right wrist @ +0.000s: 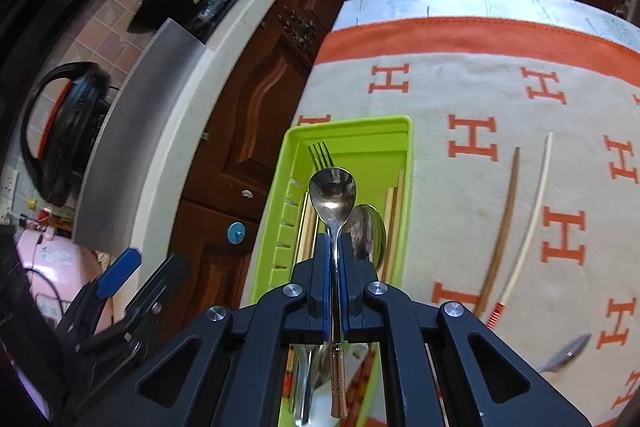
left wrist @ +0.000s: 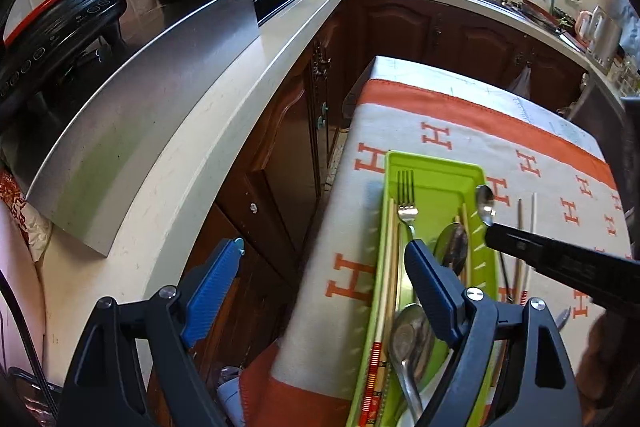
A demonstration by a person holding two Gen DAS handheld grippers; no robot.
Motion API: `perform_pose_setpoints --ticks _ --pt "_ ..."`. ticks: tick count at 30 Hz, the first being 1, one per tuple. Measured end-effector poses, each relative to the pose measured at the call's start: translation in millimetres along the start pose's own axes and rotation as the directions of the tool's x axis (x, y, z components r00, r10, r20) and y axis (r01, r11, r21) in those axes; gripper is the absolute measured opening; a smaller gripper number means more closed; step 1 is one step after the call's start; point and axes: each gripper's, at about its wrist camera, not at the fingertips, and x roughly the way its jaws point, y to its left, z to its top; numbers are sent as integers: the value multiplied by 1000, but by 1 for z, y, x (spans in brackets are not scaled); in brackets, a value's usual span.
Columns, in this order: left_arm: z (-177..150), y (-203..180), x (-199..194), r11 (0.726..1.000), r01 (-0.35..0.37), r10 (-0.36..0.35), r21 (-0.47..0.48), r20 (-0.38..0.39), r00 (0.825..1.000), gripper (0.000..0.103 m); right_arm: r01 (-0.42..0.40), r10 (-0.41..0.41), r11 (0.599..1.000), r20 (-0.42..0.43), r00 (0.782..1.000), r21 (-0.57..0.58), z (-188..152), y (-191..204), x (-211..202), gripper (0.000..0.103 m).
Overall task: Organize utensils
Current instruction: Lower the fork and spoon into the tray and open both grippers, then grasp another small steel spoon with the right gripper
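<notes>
Two hand-held grippers share one build: dark navy-black plastic frames with triangular cut-outs in the linkage arms, joined by round silver pivot screws. The left gripper (left wrist: 324, 263) carries long fingers faced with ribbed bright-blue pads (left wrist: 212, 291), one tipped with a small light-blue nub. The right gripper (right wrist: 335, 247) has the same dark frame, four silver screws across its linkage, and blue strips lining the inner faces of its black fingers (right wrist: 320, 267). Seen from the left camera, its black finger bears faint embossed lettering, unreadable.
</notes>
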Motion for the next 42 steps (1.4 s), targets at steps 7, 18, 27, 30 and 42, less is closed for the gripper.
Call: perform_pose_setpoints --ticks 7,18,27,30,42 --pt "-1 2 14 1000 -26 26 0 -17 1000 84 21 -20 999 -39 999 27 19 -1 43 5" --pt "-3 -4 13 1000 -11 11 7 -22 1000 84 9 -9 1000 -10 1000 -18 15 -10 13 7" --pt "-10 -23 -7 997 72 -71 37 -16 997 84 27 -27 999 9 1000 17 -23 -58 -54 11" --pt "-15 -35 -14 992 110 -109 59 -19 994 84 36 -37 998 28 999 54 -38 -76 -74 18" --pt "-38 -93 -34 960 205 -202 191 -34 979 84 72 -78 961 11 997 266 -99 -151 -101 20"
